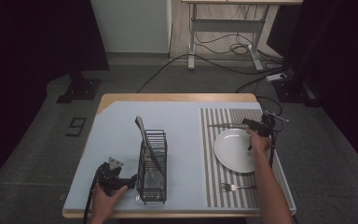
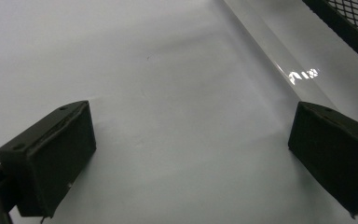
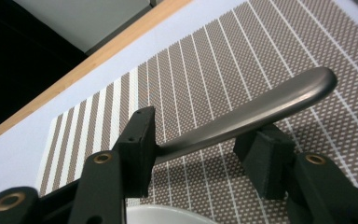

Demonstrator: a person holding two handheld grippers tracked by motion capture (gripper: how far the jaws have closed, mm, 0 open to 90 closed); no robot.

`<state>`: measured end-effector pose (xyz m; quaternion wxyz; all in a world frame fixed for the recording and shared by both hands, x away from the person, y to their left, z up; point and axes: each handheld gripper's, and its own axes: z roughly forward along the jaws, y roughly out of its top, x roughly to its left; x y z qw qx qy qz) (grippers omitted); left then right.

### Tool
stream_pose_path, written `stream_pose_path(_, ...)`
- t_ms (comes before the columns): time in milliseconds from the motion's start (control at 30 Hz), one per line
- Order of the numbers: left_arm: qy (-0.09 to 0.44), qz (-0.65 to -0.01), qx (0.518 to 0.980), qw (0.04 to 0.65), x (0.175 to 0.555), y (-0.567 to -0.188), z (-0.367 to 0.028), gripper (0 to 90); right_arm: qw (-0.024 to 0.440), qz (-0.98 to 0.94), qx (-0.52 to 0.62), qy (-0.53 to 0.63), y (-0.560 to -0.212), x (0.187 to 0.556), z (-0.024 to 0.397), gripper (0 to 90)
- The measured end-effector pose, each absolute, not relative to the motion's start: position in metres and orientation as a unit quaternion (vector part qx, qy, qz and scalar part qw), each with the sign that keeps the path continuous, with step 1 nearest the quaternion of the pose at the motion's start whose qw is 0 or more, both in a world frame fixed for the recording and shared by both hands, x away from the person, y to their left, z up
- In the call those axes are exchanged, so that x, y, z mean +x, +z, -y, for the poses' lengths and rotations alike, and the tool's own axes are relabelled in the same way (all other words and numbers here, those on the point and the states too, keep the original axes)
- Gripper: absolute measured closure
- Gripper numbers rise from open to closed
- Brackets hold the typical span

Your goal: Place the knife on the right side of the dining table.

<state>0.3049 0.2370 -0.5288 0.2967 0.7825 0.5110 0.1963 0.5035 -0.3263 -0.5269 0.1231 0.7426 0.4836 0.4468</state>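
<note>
High view: my right gripper (image 1: 256, 125) sits at 12 o'clock of the white plate (image 1: 235, 150), over the striped placemat (image 1: 216, 175), w/ a utensil (image 1: 226, 125) stretching toward 9 o'clock from it. Fork (image 1: 234, 187) lies at 6 o'clock of the plate. My left gripper (image 1: 133, 180) rests at 9 o'clock of the wire rack (image 1: 153, 167), which holds a knife (image 1: 145, 141) upright, tilted. Blue mat covers the wooden table (image 1: 177, 97); dark floor, cables and a desk frame (image 1: 226, 28) beyond.

Left gripper view: jaws spread wide, nothing between them; pale mat below, rack mesh at 1 o'clock.

Right gripper view: metal handle (image 3: 256, 116) lies across the jaws; one pad looks to touch it, the other sits under it w/ a gap. Cannot tell if it's gripped or released. Judgement: looks like table-setting; keep the handle level, lay it parallel to the stripes, clear of the plate rim (image 3: 168, 215).
</note>
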Motion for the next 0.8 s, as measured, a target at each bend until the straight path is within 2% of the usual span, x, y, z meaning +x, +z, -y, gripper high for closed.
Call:
stream_pose_path(300,0.197,-0.511,0.782,0.297,0.305,-0.529,-0.237,0.1,0.112,-0.5,0.739,0.436,-0.524,0.501,0.325,46.7)
stream_pose_path(533,0.196,-0.511,0.782,0.297,0.305,-0.529,-0.237,0.1,0.153,-0.523,0.707,0.451,-0.511,0.5,0.318,44.0)
stream_pose_path(800,0.196,-0.511,0.782,0.297,0.305,-0.529,-0.237,0.1,0.168,-0.562,0.682,0.436,-0.503,0.512,0.3,42.4)
